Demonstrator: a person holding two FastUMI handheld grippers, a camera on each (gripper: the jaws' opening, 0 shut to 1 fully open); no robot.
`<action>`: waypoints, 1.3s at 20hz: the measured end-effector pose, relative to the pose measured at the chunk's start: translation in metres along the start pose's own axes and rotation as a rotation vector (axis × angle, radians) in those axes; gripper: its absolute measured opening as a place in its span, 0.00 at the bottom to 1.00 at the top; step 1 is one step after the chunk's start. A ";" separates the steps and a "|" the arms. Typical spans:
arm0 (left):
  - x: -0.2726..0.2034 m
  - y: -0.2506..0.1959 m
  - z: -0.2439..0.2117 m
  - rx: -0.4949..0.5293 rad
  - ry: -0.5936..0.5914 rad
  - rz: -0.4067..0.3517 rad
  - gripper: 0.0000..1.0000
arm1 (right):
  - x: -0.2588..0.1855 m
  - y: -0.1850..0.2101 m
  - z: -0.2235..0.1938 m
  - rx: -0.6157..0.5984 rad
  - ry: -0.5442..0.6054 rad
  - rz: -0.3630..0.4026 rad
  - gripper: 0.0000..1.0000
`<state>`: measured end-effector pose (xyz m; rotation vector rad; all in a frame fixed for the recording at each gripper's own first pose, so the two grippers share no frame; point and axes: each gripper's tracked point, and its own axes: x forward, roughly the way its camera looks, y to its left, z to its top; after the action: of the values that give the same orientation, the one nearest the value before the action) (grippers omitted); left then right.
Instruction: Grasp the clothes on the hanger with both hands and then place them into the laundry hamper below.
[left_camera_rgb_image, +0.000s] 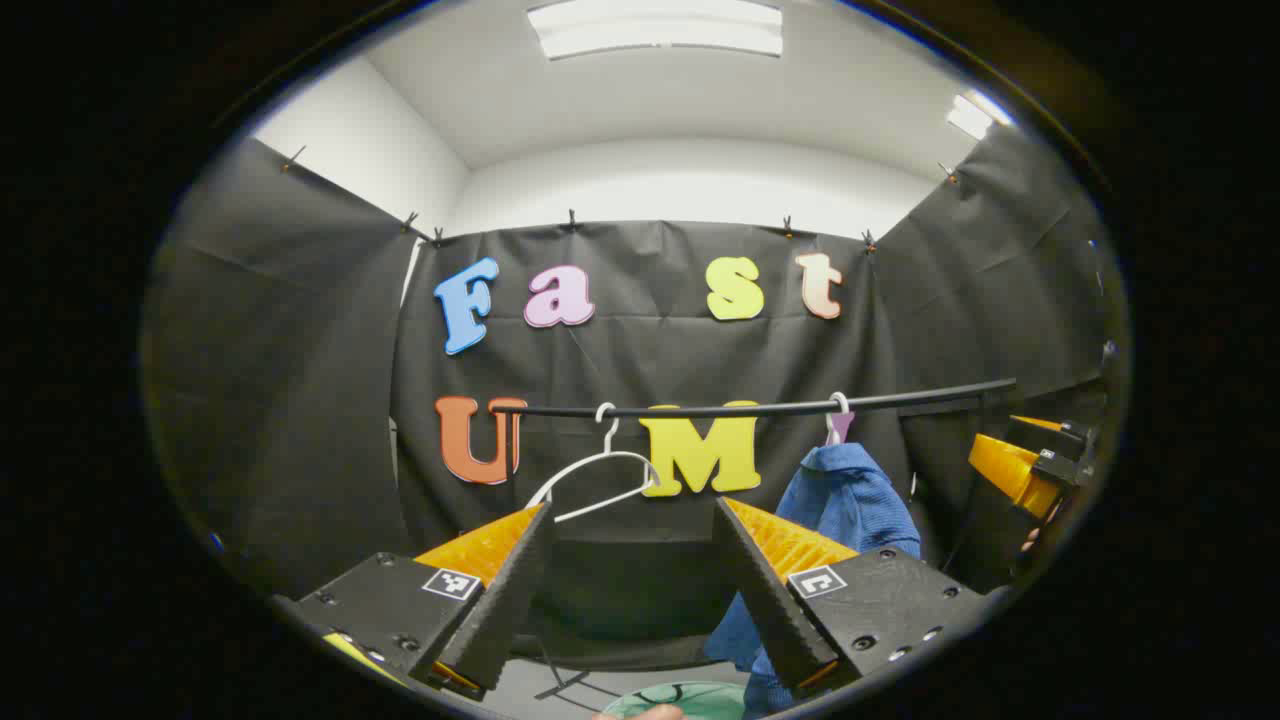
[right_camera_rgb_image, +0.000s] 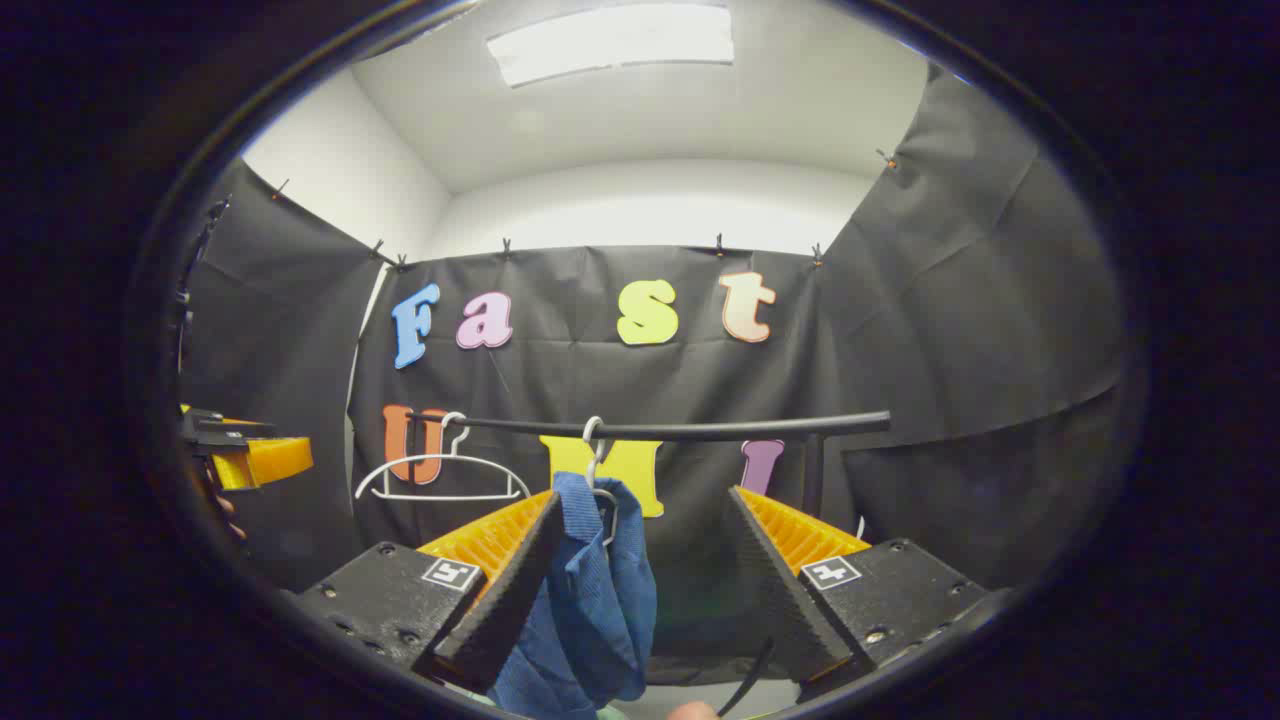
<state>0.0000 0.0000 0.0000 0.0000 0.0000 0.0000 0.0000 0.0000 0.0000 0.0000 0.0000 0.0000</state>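
A blue garment (left_camera_rgb_image: 850, 500) hangs from a hanger hook on the black rail (left_camera_rgb_image: 760, 408), to the right of my left gripper (left_camera_rgb_image: 633, 505), which is open and holds nothing. In the right gripper view the blue garment (right_camera_rgb_image: 590, 600) droops just past the left finger of my right gripper (right_camera_rgb_image: 645, 495), whose fingers stand wide apart and press on nothing. Its hanger's hook (right_camera_rgb_image: 592, 440) sits on the rail (right_camera_rgb_image: 680, 430). A green rounded edge (left_camera_rgb_image: 690, 700) shows below the fingers; I cannot tell what it is.
An empty white hanger (left_camera_rgb_image: 600, 480) hangs on the rail's left part, also the white hanger (right_camera_rgb_image: 440, 485) in the right gripper view. The rail's upright post (right_camera_rgb_image: 812, 475) stands to the right. Each gripper shows at the other view's edge: right gripper (left_camera_rgb_image: 1025, 460), left gripper (right_camera_rgb_image: 250, 455).
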 end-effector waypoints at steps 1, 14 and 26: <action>0.000 -0.003 0.000 -0.008 -0.002 0.004 1.00 | 0.002 -0.001 0.002 -0.007 -0.010 0.006 1.00; 0.015 -0.022 0.023 0.033 -0.054 -0.004 1.00 | 0.027 -0.006 -0.013 0.025 -0.003 0.043 1.00; 0.025 -0.042 0.089 -0.020 -0.196 -0.092 1.00 | 0.031 0.020 0.020 0.024 -0.079 0.051 1.00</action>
<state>0.0251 -0.0419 0.0891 -0.0197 -0.1963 -0.0915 0.0313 0.0198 0.0205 0.0241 -0.0793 0.0506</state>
